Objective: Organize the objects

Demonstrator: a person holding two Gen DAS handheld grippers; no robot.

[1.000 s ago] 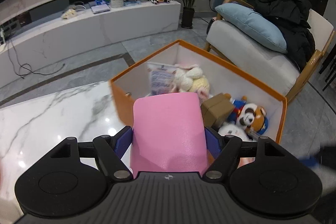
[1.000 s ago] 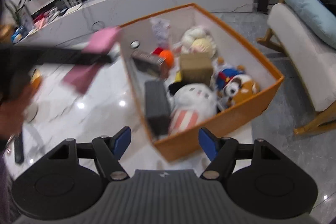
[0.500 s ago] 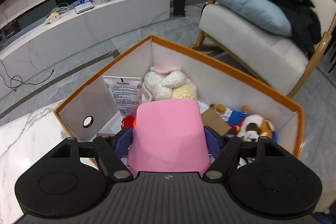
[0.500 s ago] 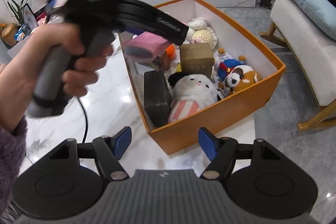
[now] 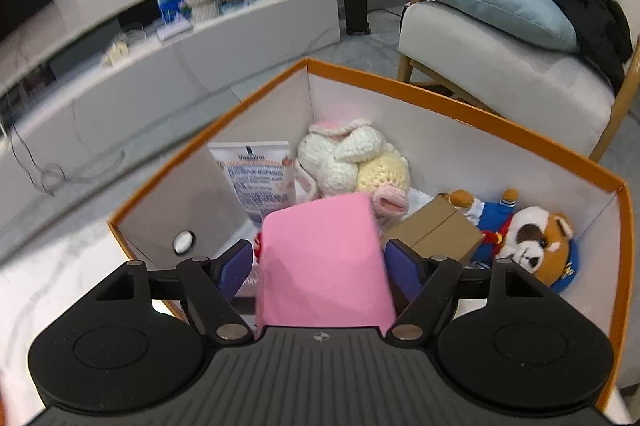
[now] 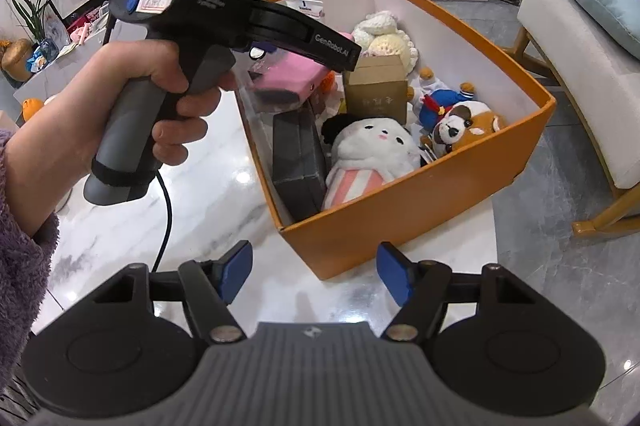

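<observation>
Since a second ago we have carried the pink block (image 5: 324, 258) from above the tabletop (image 6: 224, 194) to over the orange box (image 6: 420, 222), near its 9 o'clock wall. Left tongs (image 5: 320, 262) clamp it, tilted down, unreleased. Right tongs (image 6: 316, 276) hang apart, empty, at the box's 6 o'clock. Toys already fill the box.

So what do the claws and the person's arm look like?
Each claw is black with round discs, a ribbed grey middle and blue fingertips. The left claw has a grey handle, a small screen, white "GenRobot.AI" lettering and a black cable. The sleeve is fluffy purple.
</observation>
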